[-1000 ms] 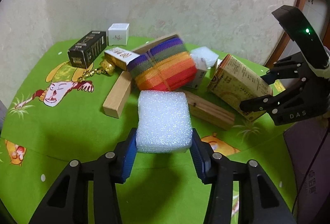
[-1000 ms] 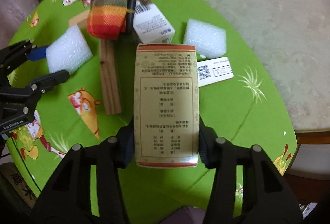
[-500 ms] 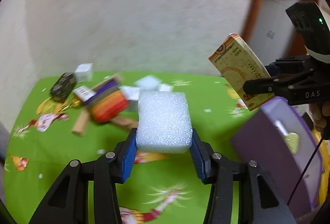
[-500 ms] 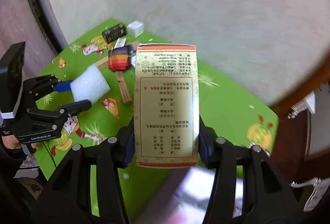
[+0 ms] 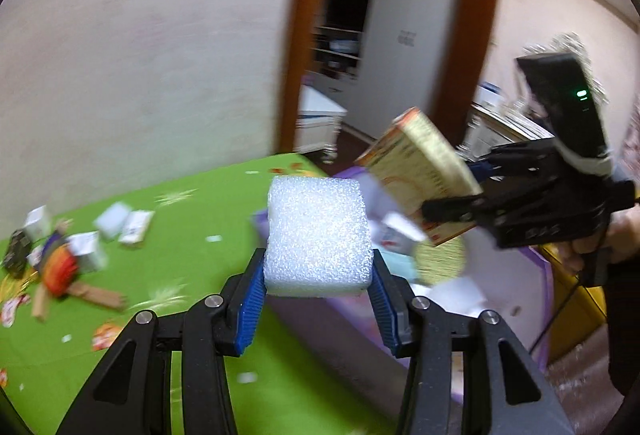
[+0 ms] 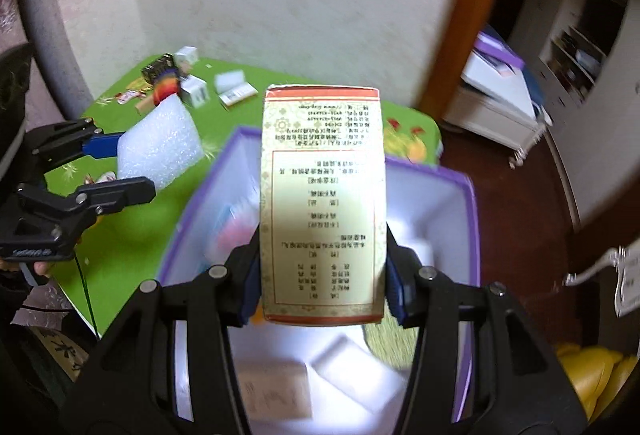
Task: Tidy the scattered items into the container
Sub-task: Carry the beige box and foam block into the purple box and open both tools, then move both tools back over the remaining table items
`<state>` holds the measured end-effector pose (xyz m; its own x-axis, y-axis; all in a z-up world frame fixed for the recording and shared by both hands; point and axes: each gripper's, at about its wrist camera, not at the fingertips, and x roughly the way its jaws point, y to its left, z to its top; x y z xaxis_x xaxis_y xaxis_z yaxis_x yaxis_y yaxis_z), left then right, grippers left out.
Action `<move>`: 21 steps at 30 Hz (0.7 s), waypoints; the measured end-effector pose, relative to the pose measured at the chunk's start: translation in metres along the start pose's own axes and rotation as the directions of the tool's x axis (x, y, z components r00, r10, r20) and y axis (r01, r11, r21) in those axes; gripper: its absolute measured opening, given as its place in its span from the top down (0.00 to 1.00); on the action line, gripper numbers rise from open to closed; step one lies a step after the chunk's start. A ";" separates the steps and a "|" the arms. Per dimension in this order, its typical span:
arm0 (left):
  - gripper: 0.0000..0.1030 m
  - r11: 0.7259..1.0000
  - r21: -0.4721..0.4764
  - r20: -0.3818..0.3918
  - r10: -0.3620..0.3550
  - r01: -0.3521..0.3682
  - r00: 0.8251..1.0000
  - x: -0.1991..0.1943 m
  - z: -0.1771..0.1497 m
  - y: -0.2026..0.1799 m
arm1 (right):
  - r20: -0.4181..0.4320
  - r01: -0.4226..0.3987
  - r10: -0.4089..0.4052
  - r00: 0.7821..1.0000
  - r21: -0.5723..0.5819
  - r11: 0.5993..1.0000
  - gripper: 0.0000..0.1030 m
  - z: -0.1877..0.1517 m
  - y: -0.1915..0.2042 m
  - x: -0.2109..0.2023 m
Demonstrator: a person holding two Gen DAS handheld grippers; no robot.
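My left gripper [image 5: 318,299] is shut on a white foam block [image 5: 316,235], held in the air near the left rim of the purple container [image 5: 516,275]. The foam also shows in the right wrist view [image 6: 158,147]. My right gripper [image 6: 322,275] is shut on a tall yellow printed carton [image 6: 322,203], held above the open purple container [image 6: 472,219]. The carton shows in the left wrist view [image 5: 420,175]. Several boxes and foam pieces lie inside the container, blurred.
On the green tablecloth [image 5: 180,227] far left lie a rainbow cloth roll [image 5: 60,269], wooden blocks [image 5: 96,295], a black box [image 5: 16,249] and small white boxes [image 5: 136,227]. A wall and a wooden door frame [image 5: 304,35] stand behind.
Both grippers swung right, away from the scattered pile and toward the purple container, each still holding its item. The carton is now over the container's opening.
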<state>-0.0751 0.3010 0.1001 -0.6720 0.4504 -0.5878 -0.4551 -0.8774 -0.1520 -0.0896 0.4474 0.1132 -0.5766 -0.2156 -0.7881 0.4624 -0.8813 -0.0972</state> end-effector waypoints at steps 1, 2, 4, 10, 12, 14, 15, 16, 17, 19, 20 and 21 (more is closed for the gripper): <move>0.53 0.999 0.022 -0.007 -0.034 0.035 0.999 0.005 0.001 -0.014 | -0.006 -0.001 0.001 1.000 0.019 1.000 0.48 -0.009 -0.005 -0.001; 0.53 0.997 0.036 -0.017 -0.069 0.069 0.997 0.010 0.001 -0.023 | -0.011 0.000 0.000 1.000 0.037 0.999 0.48 -0.016 -0.009 -0.001; 0.51 0.990 0.046 -0.052 -0.130 0.132 0.990 0.022 0.001 -0.041 | -0.022 0.010 -0.009 1.000 0.073 0.997 0.48 -0.026 -0.018 -0.002; 0.22 0.980 0.063 -0.077 -0.182 0.187 0.980 0.033 -0.002 -0.062 | -0.030 0.057 -0.053 0.998 0.168 0.984 0.25 -0.051 -0.045 -0.012; 0.22 0.985 0.035 -0.070 -0.168 0.171 0.983 0.031 0.001 -0.051 | -0.009 0.046 -0.046 0.999 0.180 0.983 0.24 -0.049 -0.049 -0.015; 0.22 0.989 -0.001 -0.052 -0.150 0.150 0.987 0.026 0.003 -0.034 | 0.023 0.042 -0.048 0.999 0.196 0.980 0.24 -0.043 -0.049 -0.018; 0.22 0.990 -0.018 -0.041 -0.137 0.137 0.990 0.022 0.003 -0.025 | 0.039 0.032 -0.040 0.998 0.196 0.980 0.23 -0.038 -0.047 -0.019; 0.22 0.992 -0.036 -0.031 -0.120 0.119 0.992 0.017 0.002 -0.013 | 0.052 0.025 -0.035 0.998 0.195 0.980 0.23 -0.032 -0.041 -0.021; 0.22 0.993 -0.051 -0.023 -0.103 0.102 0.994 0.012 0.001 -0.003 | 0.064 0.020 -0.033 0.997 0.193 0.981 0.23 -0.029 -0.035 -0.023; 0.22 0.994 -0.085 -0.006 -0.062 0.061 0.998 0.003 -0.003 0.020 | 0.087 0.002 -0.018 0.996 0.178 0.984 0.23 -0.016 -0.023 -0.022; 0.22 0.994 -0.104 -0.001 -0.040 0.039 0.999 -0.002 -0.006 0.034 | 0.097 -0.010 -0.006 0.995 0.164 0.986 0.23 -0.009 -0.016 -0.021; 0.22 0.992 -0.123 0.002 -0.018 0.018 1.000 -0.007 -0.011 0.048 | 0.105 -0.019 0.003 0.994 0.150 0.989 0.23 -0.003 -0.008 -0.019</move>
<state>-0.0860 0.2541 0.0883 -0.6652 0.4663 -0.5831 -0.3917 -0.8828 -0.2591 -0.0801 0.4596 0.1275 -0.6425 -0.2612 -0.7204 0.3672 -0.9301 0.0098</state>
